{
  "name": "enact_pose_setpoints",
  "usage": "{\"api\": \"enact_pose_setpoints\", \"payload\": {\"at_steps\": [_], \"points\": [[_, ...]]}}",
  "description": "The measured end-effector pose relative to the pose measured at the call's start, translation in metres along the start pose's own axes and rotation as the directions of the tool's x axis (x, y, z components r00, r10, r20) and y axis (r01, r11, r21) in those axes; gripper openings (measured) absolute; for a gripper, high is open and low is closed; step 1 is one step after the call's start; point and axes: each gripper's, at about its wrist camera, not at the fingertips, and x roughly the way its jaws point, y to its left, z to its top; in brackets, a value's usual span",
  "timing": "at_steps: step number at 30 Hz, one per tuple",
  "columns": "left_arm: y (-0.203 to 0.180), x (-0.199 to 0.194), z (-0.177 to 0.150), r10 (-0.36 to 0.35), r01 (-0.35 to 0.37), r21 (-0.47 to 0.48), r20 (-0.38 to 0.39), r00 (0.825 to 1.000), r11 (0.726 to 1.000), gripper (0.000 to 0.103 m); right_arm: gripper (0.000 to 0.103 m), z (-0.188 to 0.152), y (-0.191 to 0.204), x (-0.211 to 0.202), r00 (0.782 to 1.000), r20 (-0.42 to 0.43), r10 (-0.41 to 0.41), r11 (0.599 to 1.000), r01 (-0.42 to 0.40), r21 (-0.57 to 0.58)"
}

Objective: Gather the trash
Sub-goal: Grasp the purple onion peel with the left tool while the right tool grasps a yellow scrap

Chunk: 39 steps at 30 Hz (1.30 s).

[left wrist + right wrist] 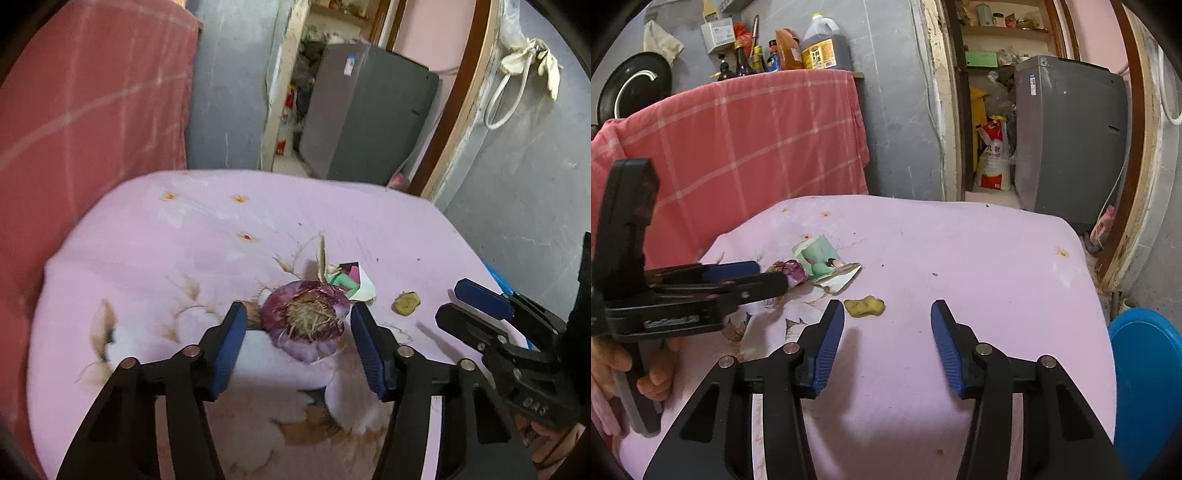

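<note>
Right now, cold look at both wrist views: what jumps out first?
The purple onion scrap, root end facing the camera, sits on the pink tablecloth between the left gripper pads, which don't press on it. Just behind it lies a crumpled printed wrapper, and a yellowish food scrap lies just ahead of the open right gripper. A red checked cloth hangs behind the table on the left.

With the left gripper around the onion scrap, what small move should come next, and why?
Probably close the left gripper on the onion scrap. The scrap lies on the pink cloth between the blue pads, and a gap shows on each side, so nothing is gripped yet. The right gripper is open, its pads just short of the yellow scrap.
</note>
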Motion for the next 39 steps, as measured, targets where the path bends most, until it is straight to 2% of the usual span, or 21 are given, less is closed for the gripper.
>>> {"api": "enact_pose_setpoints", "payload": {"at_steps": [2,8,16,24,29,33,39], "points": [[-0.002,0.007,0.003,0.016,-0.016,0.007,-0.029,0.999,1.0,0.04,0.046,0.0,0.0,0.001,1.0,-0.004,0.002,1.0,-0.002,0.0],[0.005,0.004,0.002,0.007,-0.007,-0.027,-0.027,1.0,1.0,0.035,0.046,0.003,0.003,0.009,0.999,-0.047,0.026,0.999,-0.027,-0.017],[0.018,-0.019,-0.014,0.023,-0.021,-0.083,0.021,1.0,0.996,0.034,0.046,0.01,0.015,0.024,0.993,-0.109,0.035,0.997,-0.043,-0.071],[0.037,-0.034,-0.025,0.0,0.014,-0.181,0.078,0.997,0.983,0.03,0.044,0.016,0.02,0.036,0.987,-0.156,0.048,0.994,-0.063,-0.093],[0.045,-0.037,-0.027,-0.015,0.033,-0.219,0.087,0.996,0.975,0.029,0.037,0.02,0.023,0.046,0.981,-0.189,0.044,0.993,-0.064,-0.098],[0.047,-0.039,-0.027,-0.022,0.042,-0.225,0.089,0.996,0.974,0.029,0.025,0.017,0.026,0.045,0.982,-0.187,0.032,0.993,-0.052,-0.104],[0.04,-0.044,-0.026,-0.006,0.026,-0.207,0.095,0.995,0.978,0.028,0.022,0.013,0.028,0.036,0.989,-0.148,0.027,0.992,-0.045,-0.12]]}}
